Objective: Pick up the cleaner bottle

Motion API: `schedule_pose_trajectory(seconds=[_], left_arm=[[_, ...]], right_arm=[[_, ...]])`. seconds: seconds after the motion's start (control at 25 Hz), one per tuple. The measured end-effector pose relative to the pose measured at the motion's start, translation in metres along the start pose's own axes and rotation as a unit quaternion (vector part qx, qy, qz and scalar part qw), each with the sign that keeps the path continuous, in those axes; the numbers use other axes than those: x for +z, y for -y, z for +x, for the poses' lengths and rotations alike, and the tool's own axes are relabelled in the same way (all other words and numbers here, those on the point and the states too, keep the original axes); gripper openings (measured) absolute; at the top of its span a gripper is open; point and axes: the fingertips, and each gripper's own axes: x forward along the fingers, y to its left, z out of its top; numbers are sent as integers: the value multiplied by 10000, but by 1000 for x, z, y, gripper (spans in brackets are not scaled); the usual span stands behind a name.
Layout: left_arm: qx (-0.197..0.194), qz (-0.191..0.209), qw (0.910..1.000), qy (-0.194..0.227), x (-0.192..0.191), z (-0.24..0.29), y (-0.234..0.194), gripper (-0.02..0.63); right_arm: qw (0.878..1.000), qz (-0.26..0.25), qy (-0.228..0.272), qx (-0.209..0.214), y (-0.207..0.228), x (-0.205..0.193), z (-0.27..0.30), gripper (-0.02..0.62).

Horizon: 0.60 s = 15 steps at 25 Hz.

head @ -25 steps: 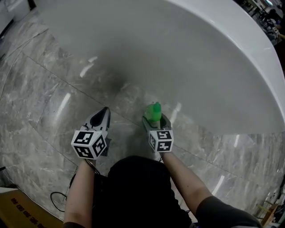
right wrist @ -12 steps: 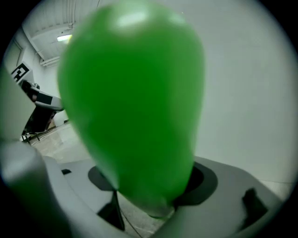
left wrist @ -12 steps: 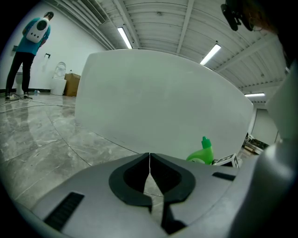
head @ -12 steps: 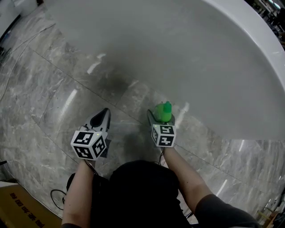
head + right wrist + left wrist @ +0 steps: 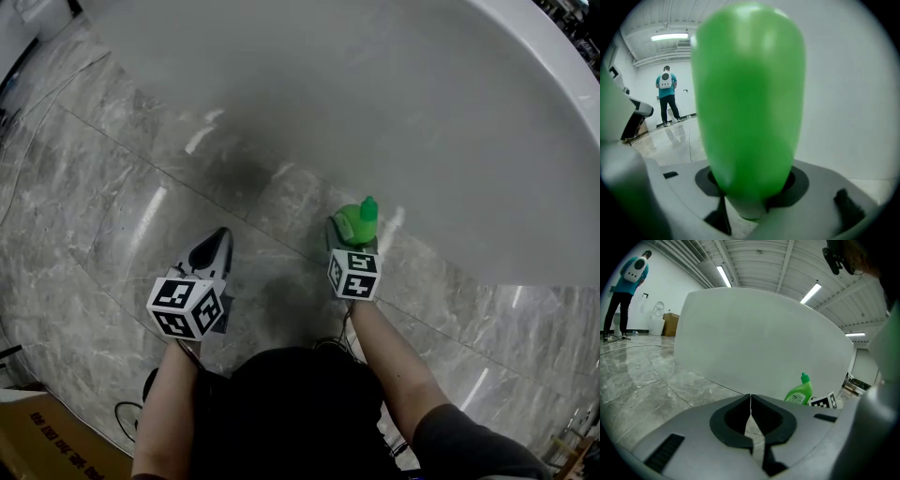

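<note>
The green cleaner bottle (image 5: 351, 223) stands on the marble floor close to the white tub wall, its capped neck leaning right. My right gripper (image 5: 352, 238) reaches it from behind. Its jaws are closing, with the bottle between them. In the right gripper view the bottle (image 5: 747, 108) fills the picture, and the dark pads (image 5: 797, 185) hug its sides at my right gripper (image 5: 750, 199). My left gripper (image 5: 218, 240) hovers over bare floor to the left, shut and holding nothing. In the left gripper view its jaws meet at my left gripper (image 5: 750, 398), and the bottle (image 5: 800, 392) shows off to the right.
A big white rounded tub wall (image 5: 422, 112) curves across the back and right. Grey marble floor (image 5: 103, 216) spreads to the left. A cardboard box (image 5: 52, 450) and a cable (image 5: 127, 420) lie near my feet. A person in a teal top (image 5: 666, 96) stands far off.
My right gripper has moved forward and to the right around the bottle, and its jaws have come in on it. The bottle's cap now leans right. The left gripper has barely shifted.
</note>
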Motion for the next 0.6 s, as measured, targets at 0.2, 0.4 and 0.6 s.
schedule_pose_trajectory(seconds=[0.2, 0.4, 0.6], left_arm=[[53, -86, 9999, -22, -5, -2, -5, 15], [80, -144, 9999, -8, -7, -3, -10, 15], [85, -174, 9998, -48, -12, -3, -15, 15]], right_arm=[[9958, 801, 32, 432, 10, 4, 6, 207], [9626, 2491, 220, 1040, 18, 6, 10, 201], [9244, 3469, 570, 1482, 9, 6, 3, 196]])
